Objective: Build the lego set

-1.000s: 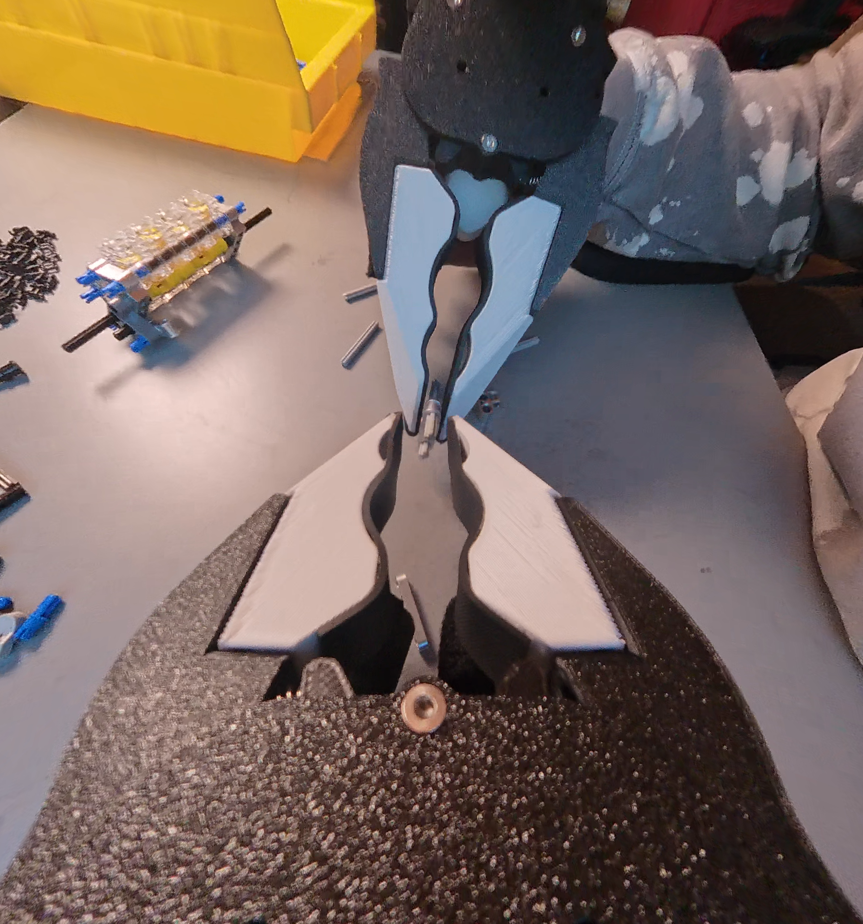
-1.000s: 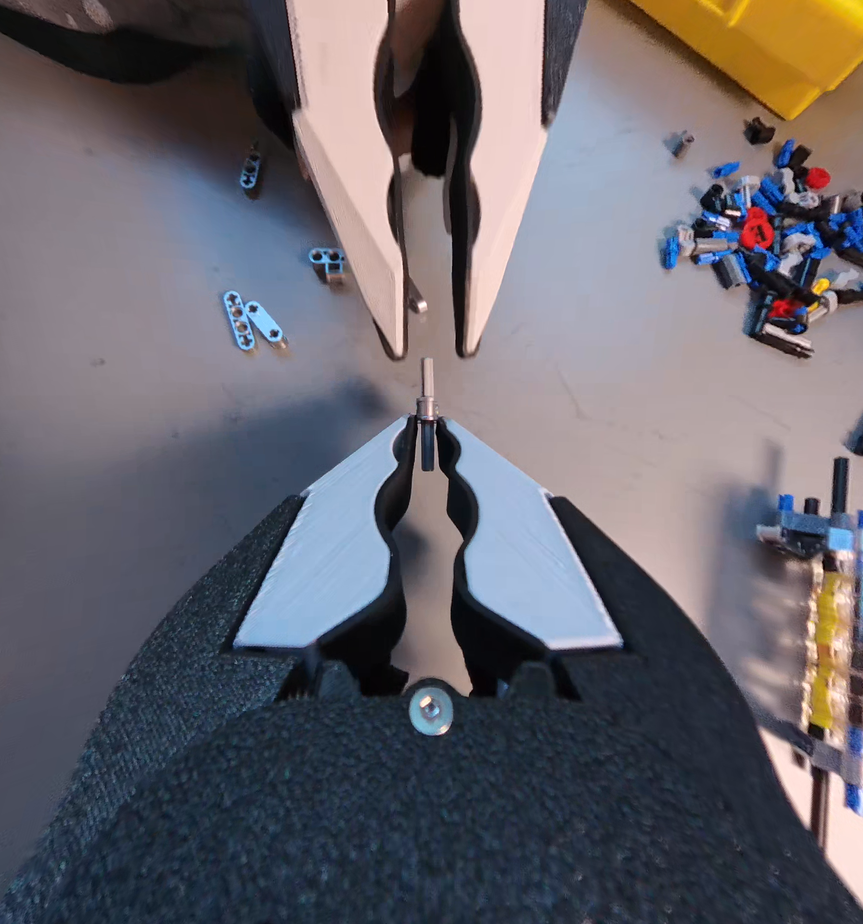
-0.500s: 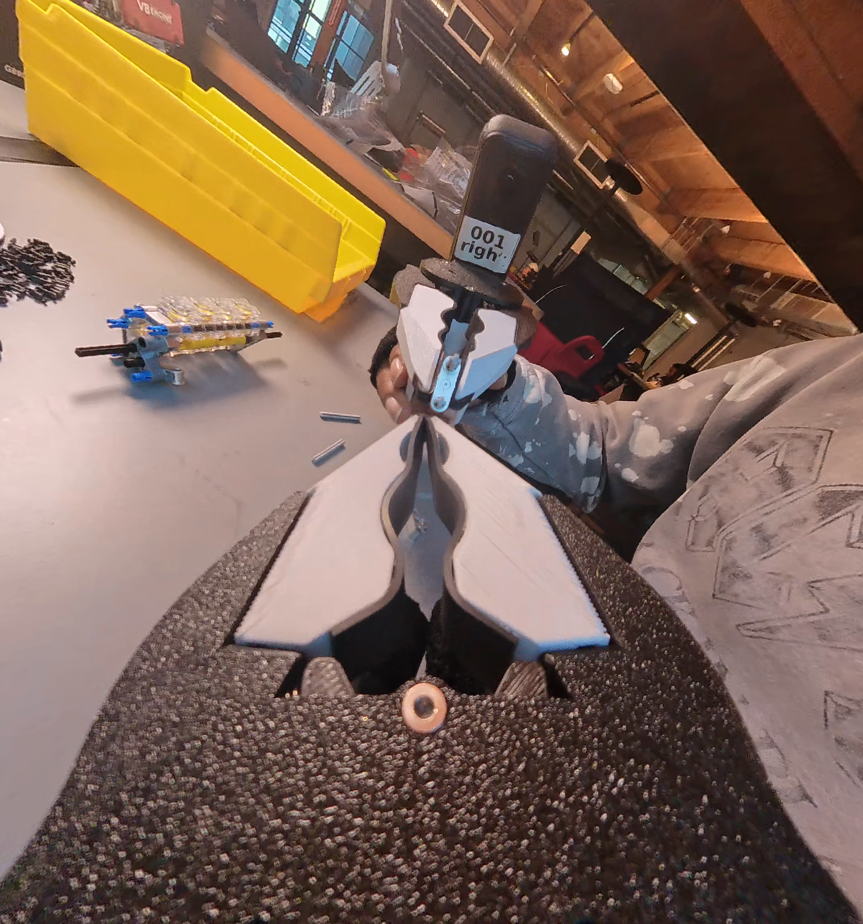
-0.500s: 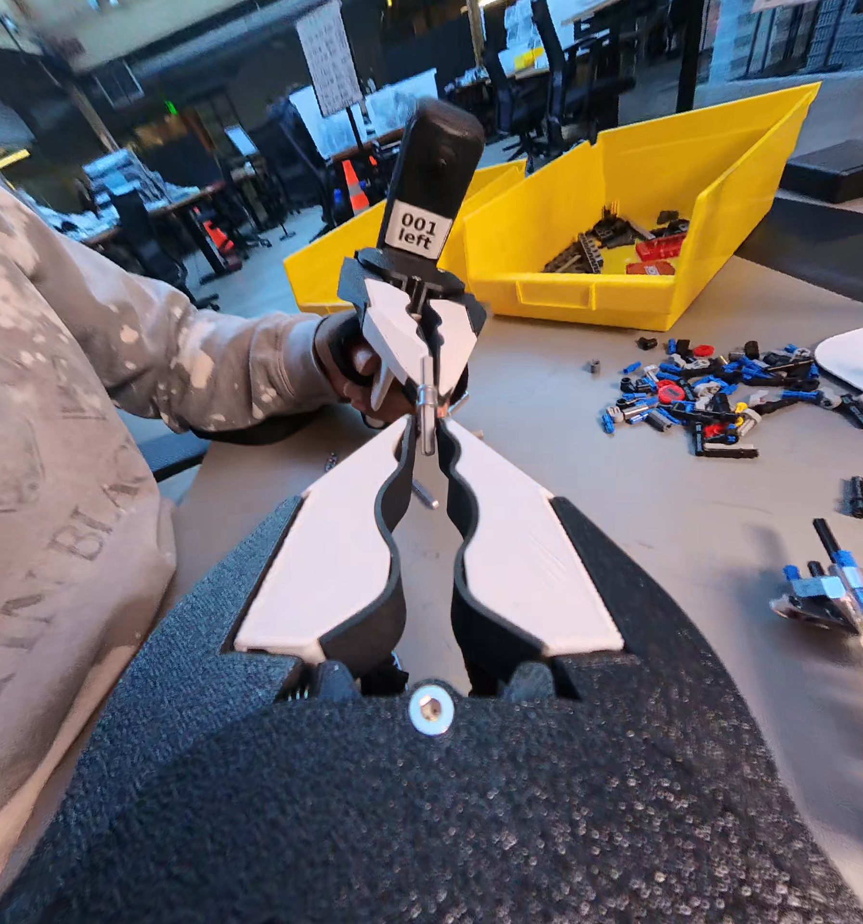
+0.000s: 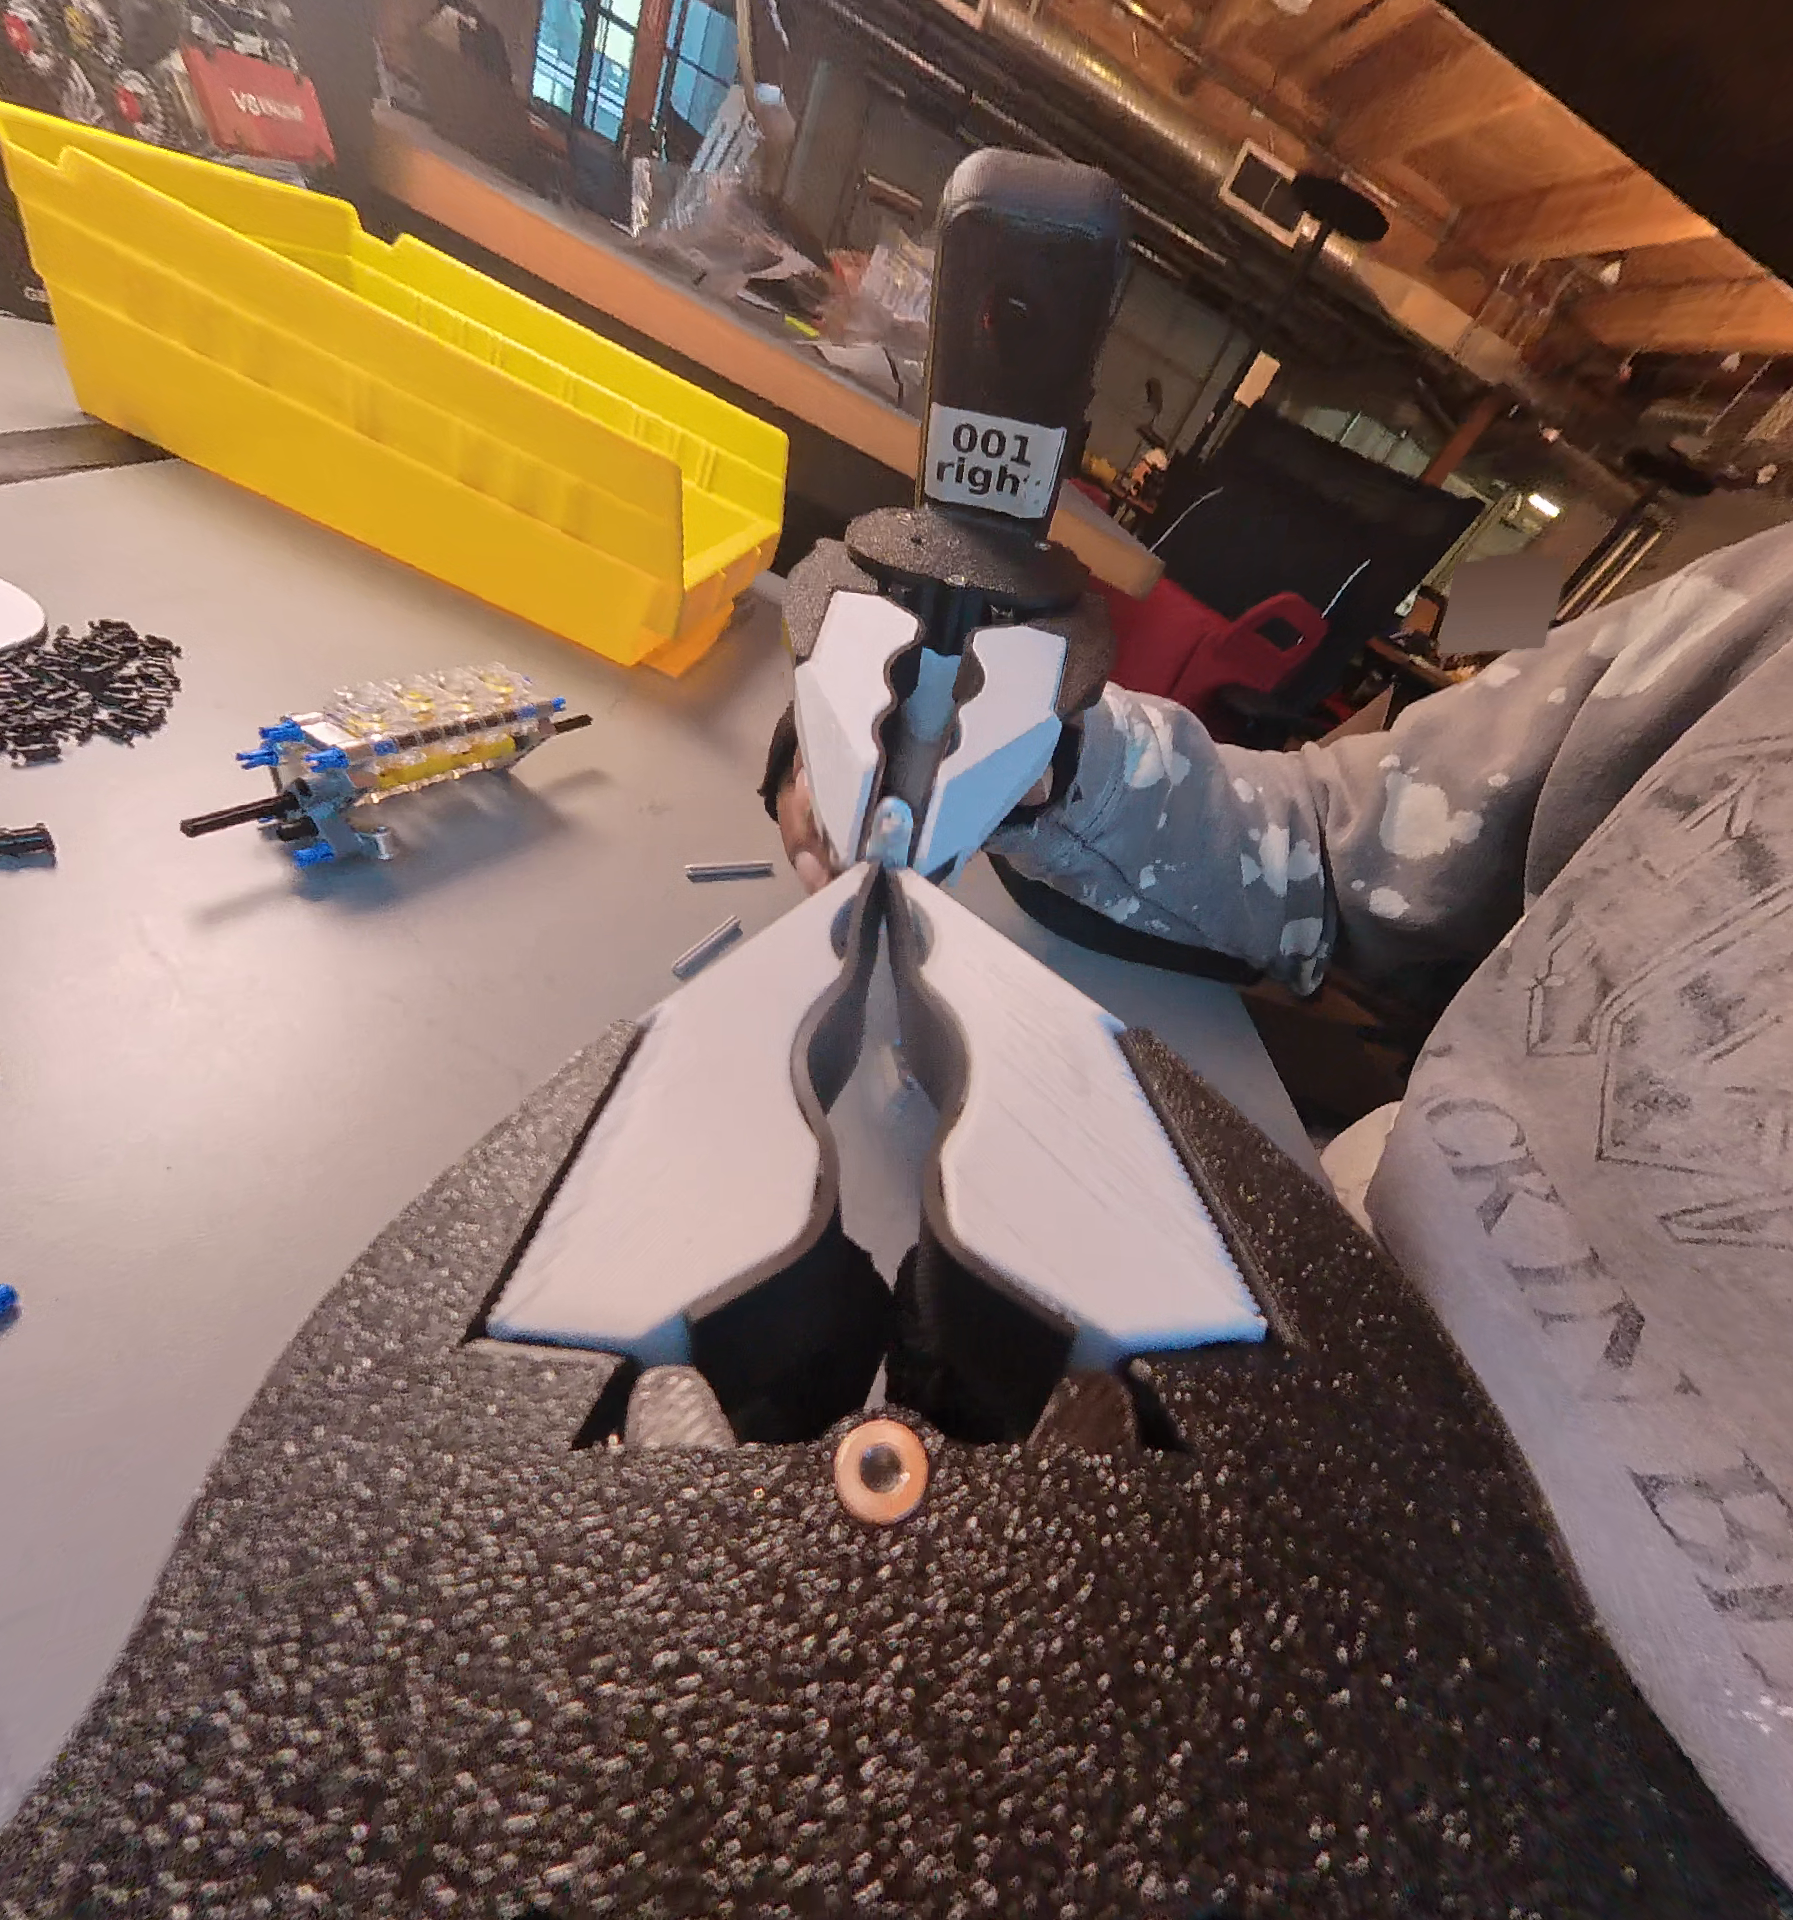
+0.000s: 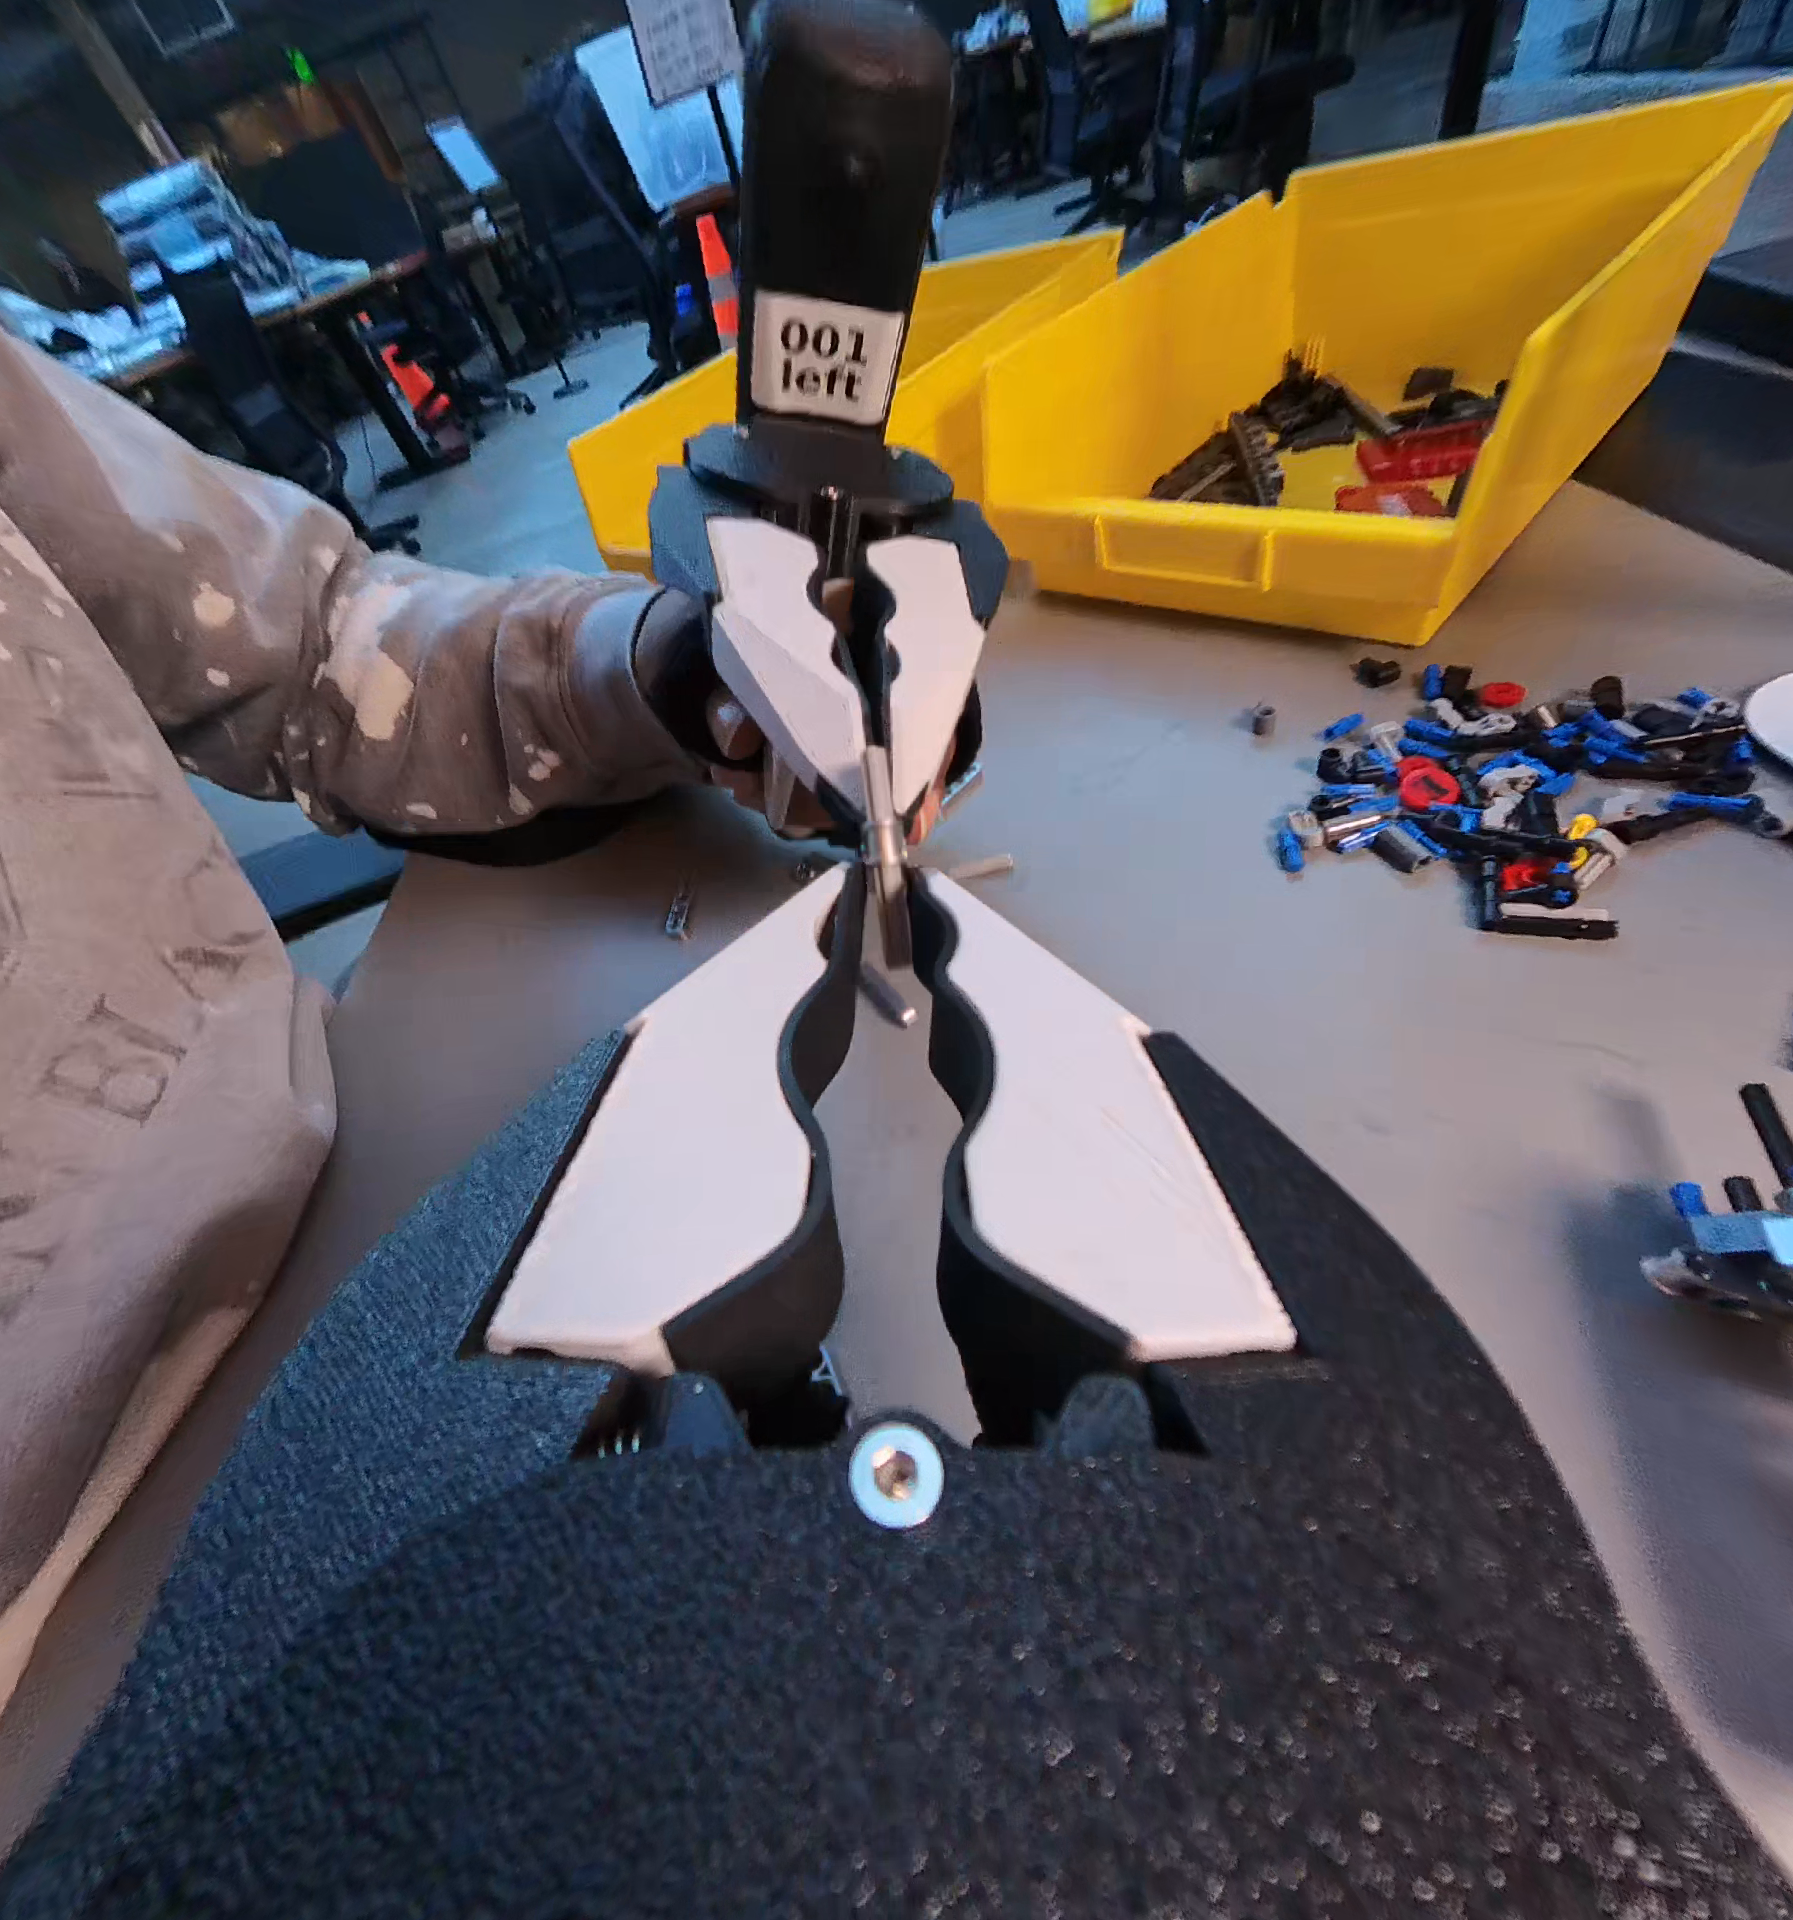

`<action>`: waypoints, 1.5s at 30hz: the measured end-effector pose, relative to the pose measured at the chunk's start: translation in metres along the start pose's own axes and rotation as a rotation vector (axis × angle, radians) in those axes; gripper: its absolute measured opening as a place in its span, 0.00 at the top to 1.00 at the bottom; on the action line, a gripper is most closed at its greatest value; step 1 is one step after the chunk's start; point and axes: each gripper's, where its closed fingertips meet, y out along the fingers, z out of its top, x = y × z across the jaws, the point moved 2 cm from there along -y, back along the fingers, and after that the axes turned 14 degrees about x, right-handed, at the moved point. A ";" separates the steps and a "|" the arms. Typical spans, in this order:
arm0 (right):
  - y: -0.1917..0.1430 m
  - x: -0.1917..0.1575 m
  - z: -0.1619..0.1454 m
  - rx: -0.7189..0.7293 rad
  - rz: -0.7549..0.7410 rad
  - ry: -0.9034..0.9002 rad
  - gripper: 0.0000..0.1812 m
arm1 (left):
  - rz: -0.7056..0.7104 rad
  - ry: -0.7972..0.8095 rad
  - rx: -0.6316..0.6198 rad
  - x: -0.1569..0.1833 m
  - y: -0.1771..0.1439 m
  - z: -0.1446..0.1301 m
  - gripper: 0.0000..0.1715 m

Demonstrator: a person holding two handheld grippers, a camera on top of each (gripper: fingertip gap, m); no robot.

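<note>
Left tool: my left tool has its fingers together at the tips. A small grey beam sits pinched between them, as the right wrist view shows; from its own camera the grip point is too tight to read clearly.
Right tool: my right tool is clamped on a slim grey pin, which stands out past the tips towards 12 o'clock.
How they meet: the two tools face each other tip to tip above the bench, both lifted clear of it. I judge they are held this way so the pin lines up with a hole in the beam; whether the pin is already seated I cannot tell.
Hands: a hand in a pale spattered sleeve grips each handle behind the fingers.
Left side of bench: a clear and yellow brick assembly with blue pins lies at 10 o'clock of my left tool, a heap of black pieces beyond it, and a yellow bin at 11 o'clock.
Right side of bench: a scatter of blue, black and red parts lies at 2 o'clock of my right tool, well apart from it, with an open yellow parts bin behind.
Loose bits: short grey rods lie on the bench just below where the tools meet.
</note>
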 end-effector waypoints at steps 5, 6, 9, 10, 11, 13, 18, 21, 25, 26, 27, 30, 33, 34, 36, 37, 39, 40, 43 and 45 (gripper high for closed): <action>-0.009 0.006 0.016 0.074 -0.025 0.011 0.97 | 0.018 -0.027 0.032 -0.005 -0.003 0.004 1.00; -0.008 0.006 0.015 0.068 -0.031 -0.002 0.97 | 0.023 -0.023 0.030 -0.006 -0.003 0.004 1.00; -0.006 0.004 0.010 0.043 -0.022 -0.012 0.97 | 0.014 -0.037 0.039 -0.005 -0.003 0.004 0.92; -0.005 0.004 0.008 0.034 -0.026 -0.016 0.97 | 0.004 -0.043 0.042 -0.004 -0.002 0.005 0.89; -0.004 0.005 0.005 0.013 -0.030 -0.018 0.97 | -0.012 -0.047 0.042 -0.002 -0.001 0.005 0.88; -0.004 0.006 -0.003 -0.038 -0.037 -0.027 0.97 | -0.010 -0.036 0.021 -0.001 0.000 0.003 0.88; -0.001 0.003 -0.009 -0.076 -0.033 -0.048 0.97 | 0.044 0.066 -0.103 -0.006 0.000 -0.014 0.96; -0.004 0.005 0.002 -0.007 -0.041 -0.032 1.00 | 0.047 0.087 -0.122 -0.005 0.001 -0.015 0.97; -0.008 0.006 0.008 0.007 -0.056 -0.079 1.00 | 0.048 0.071 -0.071 -0.004 0.002 -0.009 0.97; -0.007 0.005 0.010 0.014 -0.059 -0.088 0.99 | 0.047 0.066 -0.053 -0.004 0.002 -0.007 0.97; -0.007 0.005 0.012 0.031 -0.057 -0.088 0.95 | 0.042 0.058 -0.034 -0.003 0.002 -0.004 0.97; -0.006 0.003 0.013 0.055 -0.043 -0.076 0.88 | 0.025 0.027 0.025 -0.001 0.001 0.004 0.97; -0.003 -0.001 0.013 0.067 -0.019 -0.077 0.92 | -0.003 0.009 0.050 0.004 0.003 0.006 0.97; -0.002 -0.003 0.013 0.068 -0.012 -0.085 0.96 | -0.007 0.007 0.046 0.005 0.004 0.005 0.97; -0.002 -0.004 0.012 0.060 -0.003 -0.092 0.97 | -0.009 0.002 0.044 0.005 0.004 0.004 0.97; -0.003 -0.005 0.012 0.056 0.001 -0.082 0.97 | -0.011 -0.004 0.044 0.006 0.004 0.004 0.97; -0.003 -0.005 0.012 0.056 0.006 -0.060 0.97 | -0.011 -0.016 0.041 0.005 0.004 0.003 0.97; -0.003 -0.004 0.012 0.056 0.001 -0.056 0.97 | -0.006 -0.014 0.038 0.004 0.004 0.003 0.97; -0.003 -0.001 0.012 0.054 -0.017 -0.078 0.97 | 0.020 0.040 0.008 0.001 0.003 0.001 0.97; -0.004 0.001 0.011 0.044 -0.041 -0.146 0.97 | 0.048 0.117 -0.036 -0.003 0.001 -0.003 0.97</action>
